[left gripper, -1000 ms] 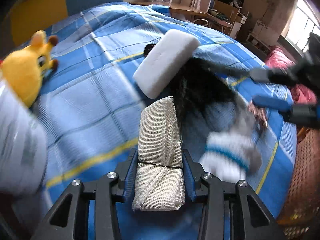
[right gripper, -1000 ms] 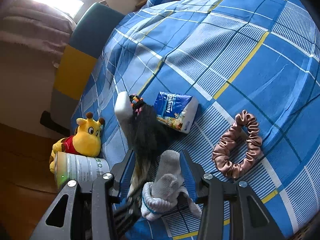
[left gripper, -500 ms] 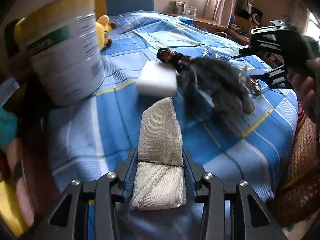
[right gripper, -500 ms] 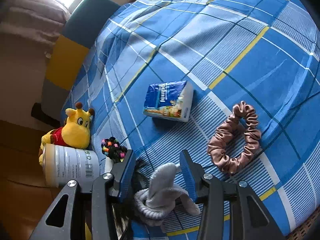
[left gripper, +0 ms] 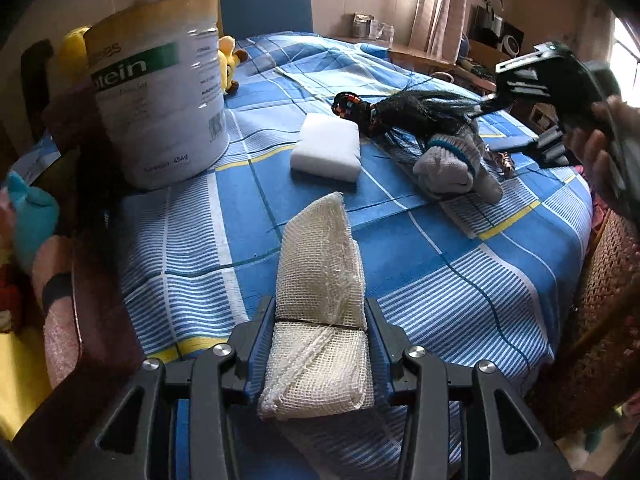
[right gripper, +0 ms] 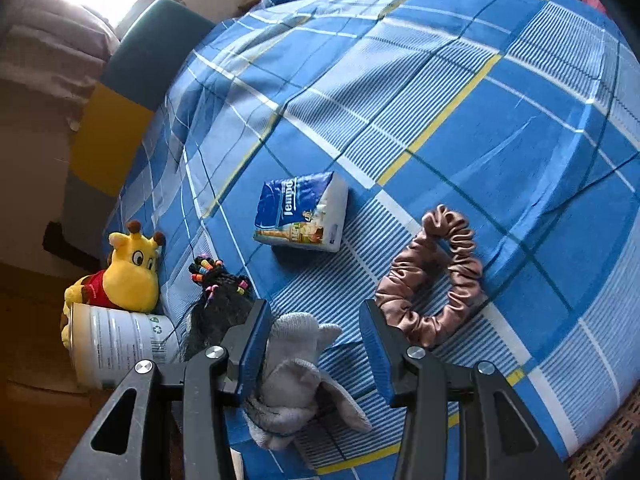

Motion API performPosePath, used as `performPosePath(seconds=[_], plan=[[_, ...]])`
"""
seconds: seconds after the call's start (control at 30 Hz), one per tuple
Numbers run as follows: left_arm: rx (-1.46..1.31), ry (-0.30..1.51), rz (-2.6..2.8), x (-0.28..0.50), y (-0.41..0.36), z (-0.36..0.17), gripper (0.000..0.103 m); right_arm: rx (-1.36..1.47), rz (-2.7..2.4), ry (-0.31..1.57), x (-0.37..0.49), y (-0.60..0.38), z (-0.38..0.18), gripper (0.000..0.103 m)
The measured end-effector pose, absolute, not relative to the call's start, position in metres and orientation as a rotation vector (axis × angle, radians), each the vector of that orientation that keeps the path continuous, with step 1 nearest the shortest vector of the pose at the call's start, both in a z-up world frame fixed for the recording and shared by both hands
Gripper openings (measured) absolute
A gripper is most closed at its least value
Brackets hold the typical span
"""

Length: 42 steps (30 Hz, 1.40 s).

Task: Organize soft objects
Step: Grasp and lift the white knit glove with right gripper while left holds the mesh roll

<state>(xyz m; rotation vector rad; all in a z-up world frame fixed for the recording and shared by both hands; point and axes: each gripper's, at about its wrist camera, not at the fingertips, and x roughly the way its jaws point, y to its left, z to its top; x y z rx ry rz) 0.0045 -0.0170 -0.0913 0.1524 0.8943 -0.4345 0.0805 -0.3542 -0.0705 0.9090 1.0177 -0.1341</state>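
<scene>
Soft objects on the blue plaid cloth (right gripper: 460,92), two of them at the grippers.

The mesh cloth bundle (left gripper: 320,312) is clamped between the left gripper (left gripper: 319,320) fingers, mid-carry, likely toward the tin (left gripper: 160,100) ahead-left; next it needs a release there. The grey sock (right gripper: 296,356) lies between the right gripper (right gripper: 316,328) fingers, touching only the left one, unpinched; the scrunchie (right gripper: 432,276) sits just right.

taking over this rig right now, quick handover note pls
Left gripper: jaws shut on the rolled mesh cloth, over the blue tablecloth.
Right gripper: jaws straddle the grey sock lying there; one pad is clear, so it looks ungripped.
Spread out: white sponge, black hairpiece, pink scrunchie, tissue pack, yellow plush beside the tin.
Done: no finished grouping visible.
Left: place the mesh cloth, grip the sock, gather the rest.
</scene>
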Motion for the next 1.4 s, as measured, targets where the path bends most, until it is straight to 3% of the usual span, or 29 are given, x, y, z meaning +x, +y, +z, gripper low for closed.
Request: performPosePath(seconds=[0.13, 0.27, 0.53, 0.57, 0.63, 0.73, 0.93, 1.17, 1.4], plan=[[0.134, 0.893, -0.437, 0.005, -0.016, -0.091, 0.044, 0.925, -0.07, 1.037, 0.062, -0.335, -0.066, 0.048], [0.129, 0.883, -0.44, 0.004, -0.015, -0.092, 0.044, 0.871, -0.024, 1.075, 0.06, -0.306, -0.06, 0.065], [0.112, 0.871, -0.449, 0.003, -0.012, -0.092, 0.044, 0.781, -0.148, 1.162, 0.084, -0.267, -0.089, 0.065], [0.11, 0.87, -0.451, 0.003, -0.011, -0.092, 0.044, 0.79, -0.165, 1.139, 0.084, -0.269, -0.092, 0.065], [0.105, 0.868, -0.456, 0.003, -0.01, -0.092, 0.044, 0.766, -0.192, 1.121, 0.085, -0.272, -0.092, 0.047], [0.096, 0.867, -0.459, 0.003, -0.009, -0.093, 0.044, 0.633, -0.127, 1.16, 0.086, -0.262, -0.083, 0.039], [0.073, 0.867, -0.462, 0.003, -0.006, -0.093, 0.044, 0.196, -0.022, 1.252, 0.082, -0.229, -0.063, 0.039], [0.065, 0.869, -0.464, 0.004, -0.007, -0.092, 0.045, 0.401, -0.078, 1.275, 0.09, -0.254, -0.089, 0.043], [0.063, 0.868, -0.463, 0.005, -0.007, -0.093, 0.045, 0.368, -0.068, 1.291, 0.078, -0.245, -0.085, 0.043]])
